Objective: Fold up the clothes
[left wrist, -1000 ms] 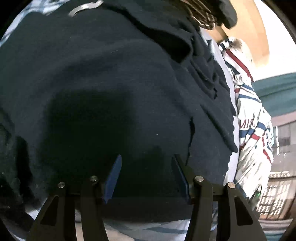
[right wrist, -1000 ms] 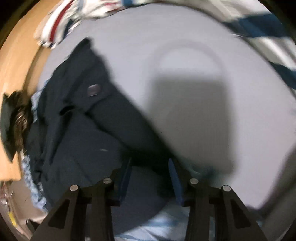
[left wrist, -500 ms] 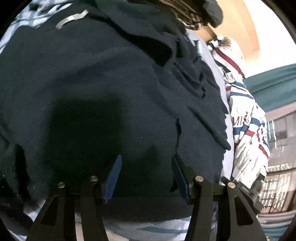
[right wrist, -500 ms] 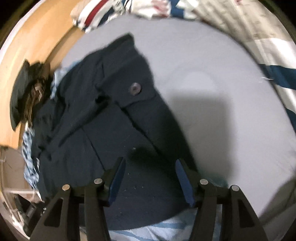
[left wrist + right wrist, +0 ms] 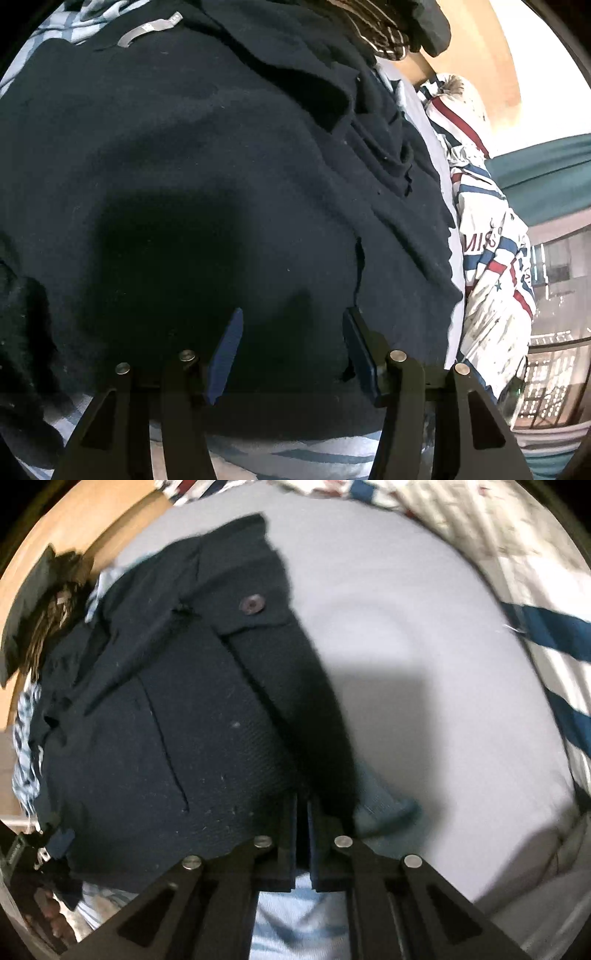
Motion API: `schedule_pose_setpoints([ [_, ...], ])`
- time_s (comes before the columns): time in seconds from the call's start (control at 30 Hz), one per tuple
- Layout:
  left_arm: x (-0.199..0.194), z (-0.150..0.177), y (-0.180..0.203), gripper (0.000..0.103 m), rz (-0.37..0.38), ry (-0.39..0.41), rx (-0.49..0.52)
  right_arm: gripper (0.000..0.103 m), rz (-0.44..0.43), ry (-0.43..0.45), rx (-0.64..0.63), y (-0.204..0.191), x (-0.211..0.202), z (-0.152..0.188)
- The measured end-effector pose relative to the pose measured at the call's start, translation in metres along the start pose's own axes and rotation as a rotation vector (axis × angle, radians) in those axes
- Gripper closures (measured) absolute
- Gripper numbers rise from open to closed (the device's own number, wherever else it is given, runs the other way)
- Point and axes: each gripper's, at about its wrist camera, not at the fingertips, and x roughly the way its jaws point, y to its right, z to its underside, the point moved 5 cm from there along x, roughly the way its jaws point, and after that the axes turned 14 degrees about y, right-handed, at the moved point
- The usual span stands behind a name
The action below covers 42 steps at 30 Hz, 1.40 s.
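Observation:
Dark navy trousers (image 5: 229, 177) lie spread on the bed and fill most of the left wrist view. My left gripper (image 5: 291, 321) is open, its blue pads just above the navy cloth near its front edge. In the right wrist view the same trousers (image 5: 155, 716) lie at the left, with a buttoned pocket flap (image 5: 252, 604). My right gripper (image 5: 303, 805) is shut on the front edge of the trousers.
A grey sheet (image 5: 424, 672) covers the bed at the right. A white garment with red and blue stripes (image 5: 491, 266) lies at the far side. A wooden headboard (image 5: 480, 48) and a dark bundle (image 5: 40, 602) lie beyond. A striped blue cover (image 5: 554, 657) lies at the right.
My right gripper moved left over the trousers' edge and closed on it. The left gripper stayed open and shifted only slightly over the navy cloth.

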Motion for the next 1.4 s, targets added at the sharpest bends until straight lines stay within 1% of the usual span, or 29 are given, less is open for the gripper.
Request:
schedule_pose_setpoints([
  [0.07, 0.001, 0.001, -0.003, 0.046, -0.013, -0.007, -0.009, 0.098, 0.041, -0.036, 0.015, 0.008, -0.005, 0.012],
  [0.17, 0.005, 0.004, -0.007, 0.046, -0.025, -0.022, -0.024, 0.098, 0.075, -0.123, 0.044, 0.023, 0.0, 0.039],
  [0.23, 0.005, 0.004, -0.01, 0.046, -0.028, -0.024, -0.035, 0.097, 0.068, -0.136, 0.041, 0.023, 0.002, 0.047],
  [0.27, 0.005, 0.004, -0.01, 0.046, -0.032, -0.024, -0.038, 0.094, 0.063, -0.138, 0.034, 0.023, 0.003, 0.049],
  [0.3, 0.005, 0.004, -0.01, 0.046, -0.031, -0.024, -0.035, 0.093, 0.062, -0.138, 0.034, 0.021, 0.002, 0.048],
  [0.33, 0.004, 0.002, -0.011, 0.046, -0.033, -0.022, -0.036, 0.081, 0.058, -0.128, 0.043, 0.018, -0.002, 0.044],
  [0.37, 0.004, 0.001, -0.011, 0.046, -0.034, -0.016, -0.04, 0.052, 0.033, -0.096, 0.051, 0.013, -0.009, 0.035],
  [0.4, 0.002, -0.001, -0.012, 0.046, -0.036, -0.01, -0.047, 0.045, -0.001, -0.054, 0.057, 0.007, -0.018, 0.024],
  [0.47, 0.001, -0.004, -0.013, 0.046, -0.039, -0.006, -0.054, 0.041, -0.032, 0.039, 0.026, -0.008, -0.032, -0.003],
  [0.53, -0.001, -0.008, -0.014, 0.046, -0.042, -0.003, -0.056, 0.04, -0.054, 0.099, -0.021, -0.023, -0.036, -0.028],
  [0.57, -0.002, -0.011, -0.013, 0.046, -0.05, 0.002, -0.051, 0.039, -0.071, 0.124, -0.037, -0.032, -0.031, -0.044],
  [0.63, -0.003, -0.015, -0.013, 0.046, -0.061, 0.011, -0.045, 0.037, -0.103, 0.148, -0.055, -0.045, -0.008, -0.073],
  [0.7, -0.004, -0.018, -0.012, 0.046, -0.068, 0.019, -0.041, 0.035, -0.127, 0.123, -0.067, -0.065, 0.026, -0.084],
  [0.73, -0.004, -0.018, -0.013, 0.046, -0.07, 0.017, -0.038, 0.034, -0.127, 0.095, -0.072, -0.072, 0.042, -0.086],
  [0.8, -0.003, -0.018, -0.014, 0.046, -0.078, 0.011, -0.032, 0.036, -0.105, 0.051, -0.082, -0.079, 0.056, -0.081],
  [0.83, -0.002, -0.017, -0.015, 0.046, -0.083, 0.009, -0.027, 0.06, -0.083, 0.04, -0.103, -0.081, 0.057, -0.077],
  [0.87, -0.002, -0.016, -0.016, 0.046, -0.088, 0.006, -0.023, 0.096, -0.056, 0.034, -0.133, -0.083, 0.057, -0.073],
  [0.93, -0.001, -0.013, -0.018, 0.046, -0.089, -0.003, -0.016, 0.099, -0.001, 0.023, -0.192, -0.087, 0.056, -0.065],
  [1.0, -0.002, -0.01, -0.021, 0.046, -0.083, -0.01, -0.021, 0.1, 0.022, 0.005, -0.194, -0.082, 0.045, -0.055],
  [1.03, -0.003, -0.009, -0.021, 0.046, -0.084, -0.01, -0.022, 0.1, 0.039, 0.014, -0.186, -0.075, 0.037, -0.054],
  [1.1, -0.005, -0.008, -0.022, 0.046, -0.086, -0.007, -0.025, 0.1, 0.073, 0.059, -0.158, -0.058, 0.02, -0.057],
  [1.2, -0.005, -0.006, -0.023, 0.046, -0.081, -0.009, -0.042, 0.1, 0.084, 0.079, -0.045, -0.025, 0.007, -0.059],
  [1.3, -0.002, -0.004, -0.023, 0.046, -0.082, -0.019, -0.045, 0.1, 0.13, 0.12, -0.004, -0.002, 0.01, -0.063],
  [1.4, -0.003, -0.003, -0.024, 0.046, -0.092, -0.013, -0.05, 0.1, 0.144, 0.105, 0.022, 0.002, 0.025, -0.07],
])
